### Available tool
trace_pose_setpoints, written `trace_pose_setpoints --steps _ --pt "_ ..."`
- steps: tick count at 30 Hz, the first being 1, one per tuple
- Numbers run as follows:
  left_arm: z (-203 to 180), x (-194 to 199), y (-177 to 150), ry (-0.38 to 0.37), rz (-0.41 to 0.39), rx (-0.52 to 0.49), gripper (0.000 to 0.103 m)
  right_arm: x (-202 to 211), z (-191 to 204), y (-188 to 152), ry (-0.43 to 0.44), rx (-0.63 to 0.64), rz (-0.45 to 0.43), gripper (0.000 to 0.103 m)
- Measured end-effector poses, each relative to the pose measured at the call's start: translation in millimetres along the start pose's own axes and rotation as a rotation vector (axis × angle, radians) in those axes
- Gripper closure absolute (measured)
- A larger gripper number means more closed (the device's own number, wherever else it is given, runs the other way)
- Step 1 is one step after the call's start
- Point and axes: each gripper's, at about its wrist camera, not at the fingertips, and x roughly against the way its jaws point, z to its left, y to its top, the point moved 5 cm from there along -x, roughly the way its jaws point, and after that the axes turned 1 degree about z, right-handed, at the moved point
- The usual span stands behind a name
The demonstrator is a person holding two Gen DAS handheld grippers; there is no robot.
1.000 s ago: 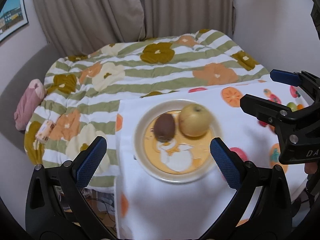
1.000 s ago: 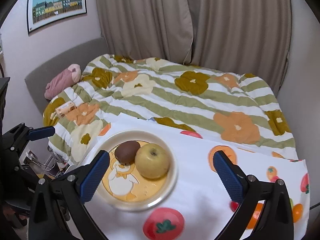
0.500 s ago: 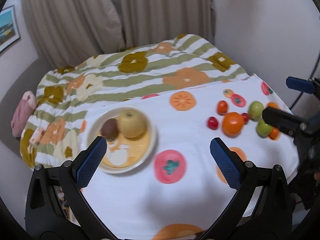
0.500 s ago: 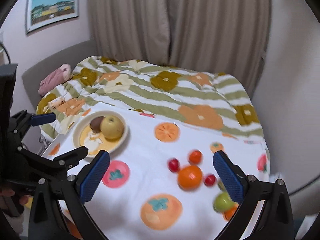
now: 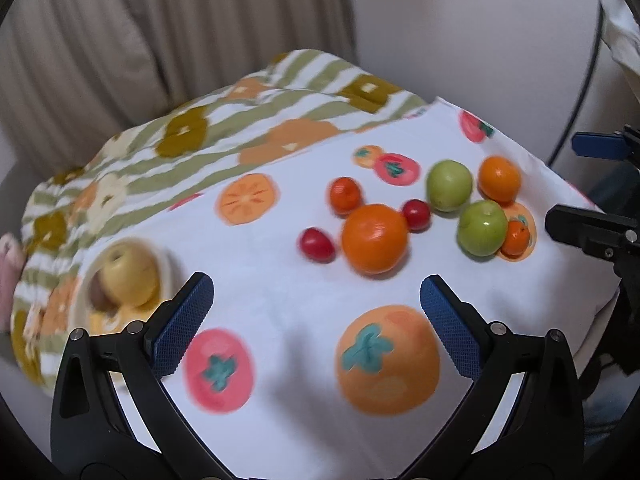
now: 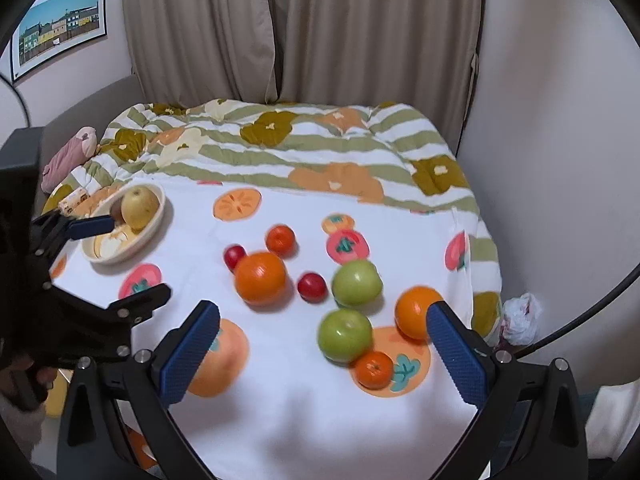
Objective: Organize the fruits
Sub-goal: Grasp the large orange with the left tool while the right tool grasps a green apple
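Loose fruit lies on a white fruit-print cloth (image 6: 280, 380): a big orange (image 6: 260, 278) (image 5: 374, 237), two green apples (image 6: 345, 334) (image 6: 356, 282), another orange (image 6: 416, 311), a small mandarin (image 6: 374, 369), a small orange-red fruit (image 6: 281, 239) and two red plums (image 6: 311, 286) (image 6: 234, 255). A cream plate (image 6: 150, 226) at the left holds a yellow apple (image 6: 139, 207) (image 5: 128, 275) and a brown kiwi (image 6: 116, 210). My left gripper (image 5: 316, 324) is open and empty above the cloth. My right gripper (image 6: 322, 350) is open and empty, near the green apples.
A striped flower-print quilt (image 6: 304, 148) covers the bed behind the cloth. A pink soft toy (image 6: 68, 154) lies at its left end. Curtains (image 6: 300, 28) hang behind. A crumpled bag (image 6: 520, 318) lies on the floor at the right. The cloth's right edge drops off.
Both grippers have swung to the right, away from the plate. The loose fruit has come into the middle of both views and the plate now sits at the left.
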Motion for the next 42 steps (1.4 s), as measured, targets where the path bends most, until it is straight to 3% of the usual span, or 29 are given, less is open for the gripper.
trace_pose_setpoints --steps 13,24,32,42 --pt "-46 -67 18 -0.04 0.021 -0.215 0.0 -46 -37 -35 0.041 -0.023 0.051 0.0" --pt "-56 -86 14 -0.039 0.059 -0.282 0.018 -66 -34 -38 0.085 -0.005 0.07 0.003" --pt "-55 -95 13 0.011 0.071 -0.321 0.037 -77 -28 -38 0.107 0.018 0.091 0.013" --pt "-53 -95 14 -0.005 0.076 -0.304 0.037 -91 -22 -42 0.138 0.037 0.157 0.027"
